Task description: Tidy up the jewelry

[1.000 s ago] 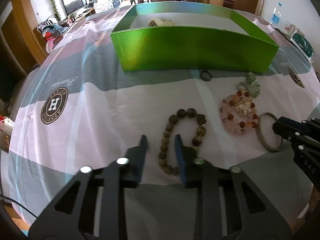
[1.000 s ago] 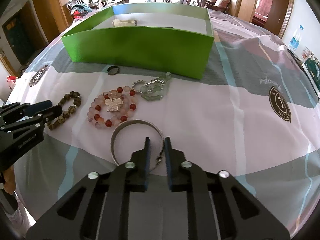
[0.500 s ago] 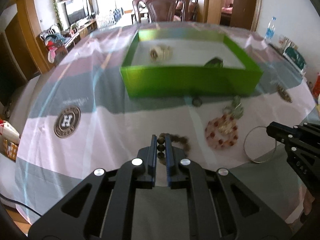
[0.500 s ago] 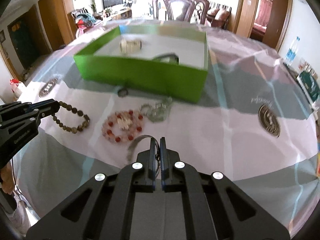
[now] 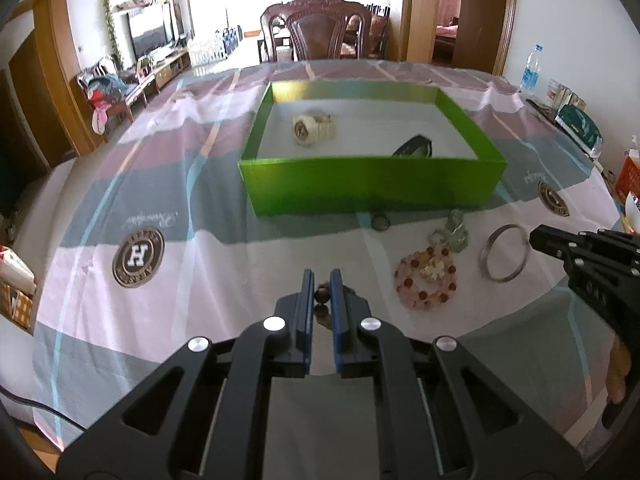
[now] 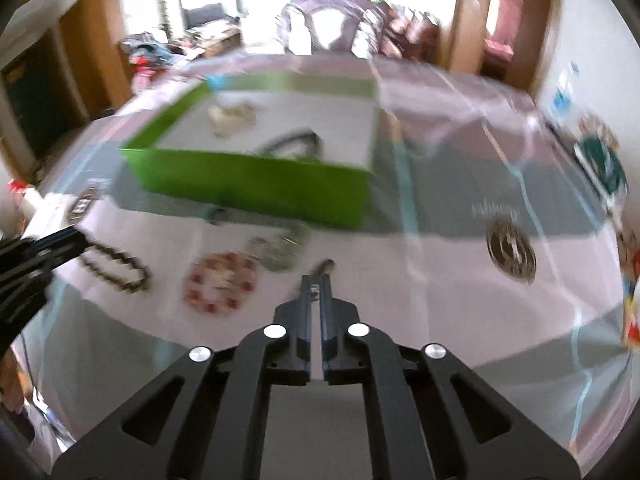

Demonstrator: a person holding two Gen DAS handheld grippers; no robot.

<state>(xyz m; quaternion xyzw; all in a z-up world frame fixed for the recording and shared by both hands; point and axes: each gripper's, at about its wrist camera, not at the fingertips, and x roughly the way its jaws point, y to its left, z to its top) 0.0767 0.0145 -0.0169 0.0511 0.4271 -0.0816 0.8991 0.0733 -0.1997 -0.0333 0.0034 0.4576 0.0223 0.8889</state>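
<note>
While the striped pink, grey and white tablecloth covered the whole table, a round brown "H" emblem sat printed at its left and the shallow green cardboard box stood open beyond the loose jewelry, its near wall rising between the grippers and its white floor. Inside it lay a cream-coloured wristwatch toward the left and a dark green curved piece toward the right. Just before that wall a small dark ring rested on the cloth, then a pale green jade pendant, with a pink and red beaded bracelet nearer the camera. The left gripper was clamped narrow on the brown wooden bead bracelet; its own view showed only a few beads pinched between the blue pads, whereas the blurred right view showed the full strand hanging from the tips. The right gripper was likewise pinched nearly closed on the thin silver metal bangle; its own view showed just a sliver at the tips, while the left view showed the whole hoop held clear of the cloth, right of the pendant. A wooden chair stood behind the table.
</note>
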